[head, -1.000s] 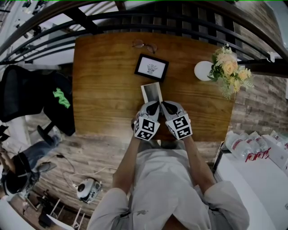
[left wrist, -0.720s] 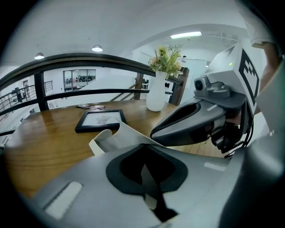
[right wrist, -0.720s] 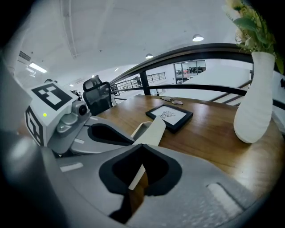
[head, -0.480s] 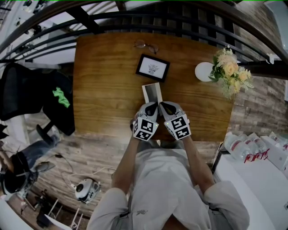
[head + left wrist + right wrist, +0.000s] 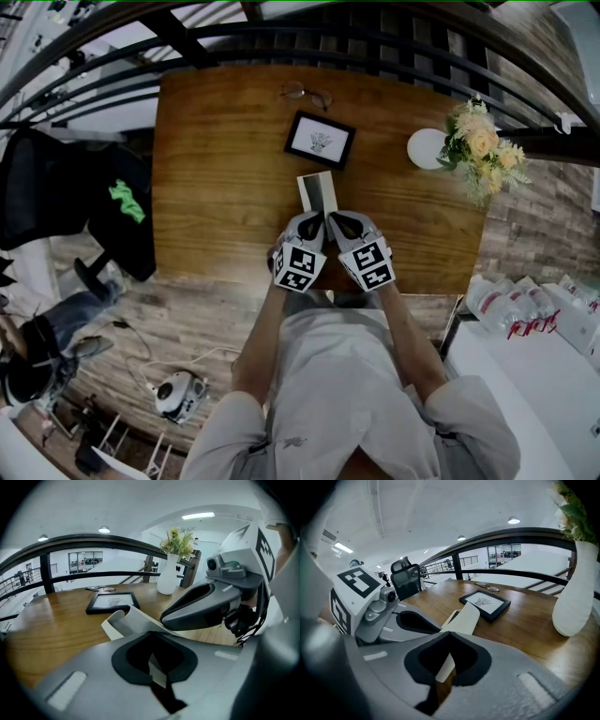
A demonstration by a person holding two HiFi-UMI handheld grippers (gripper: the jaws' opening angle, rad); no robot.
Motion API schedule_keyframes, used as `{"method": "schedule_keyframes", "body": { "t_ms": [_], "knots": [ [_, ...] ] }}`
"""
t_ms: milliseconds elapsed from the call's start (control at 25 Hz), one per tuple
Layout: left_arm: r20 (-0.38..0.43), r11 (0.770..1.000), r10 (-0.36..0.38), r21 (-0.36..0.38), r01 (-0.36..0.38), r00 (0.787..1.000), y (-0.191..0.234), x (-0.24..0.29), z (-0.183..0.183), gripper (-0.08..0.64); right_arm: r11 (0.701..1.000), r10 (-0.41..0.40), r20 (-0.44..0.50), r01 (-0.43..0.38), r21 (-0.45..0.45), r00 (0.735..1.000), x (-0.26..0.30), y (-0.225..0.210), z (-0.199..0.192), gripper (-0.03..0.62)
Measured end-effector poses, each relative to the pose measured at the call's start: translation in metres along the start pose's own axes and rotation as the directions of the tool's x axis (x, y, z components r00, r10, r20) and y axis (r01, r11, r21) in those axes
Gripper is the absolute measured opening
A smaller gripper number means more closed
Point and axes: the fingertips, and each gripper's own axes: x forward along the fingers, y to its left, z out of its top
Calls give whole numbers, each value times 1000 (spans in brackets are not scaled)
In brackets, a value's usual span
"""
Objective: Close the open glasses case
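Open glasses case [image 5: 318, 190] in the middle of the wooden table [image 5: 211, 187], toward the near edge, left gripper [image 5: 314, 218] and right gripper [image 5: 339, 218] side by side, both pinched narrow on its near end, picture frame [image 5: 320, 140] just beyond.

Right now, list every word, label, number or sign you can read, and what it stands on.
None is readable.
Green print on the black garment: too blurred.
Red print on the white packs: too blurred.
Framed picture: drawing, no words.
Glasses case: blank.
Cubes on left gripper and right gripper: square patterns, no letters.
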Motion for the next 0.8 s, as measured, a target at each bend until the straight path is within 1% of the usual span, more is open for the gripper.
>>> {"method": "schedule_keyframes", "body": {
  "t_ms": [520, 800],
  "knots": [
    [-24, 1000, 15, -18, -16, 1000, 10, -6, -13, 20, 1000, 16, -15, -16, -25, 1000, 7, 11, 2, 3],
    [-22, 1000, 19, -25, -19, 1000, 12, -9, -15, 18, 999, 19, -20, -19, -28, 1000, 8, 14, 3, 3]
  ]
}}
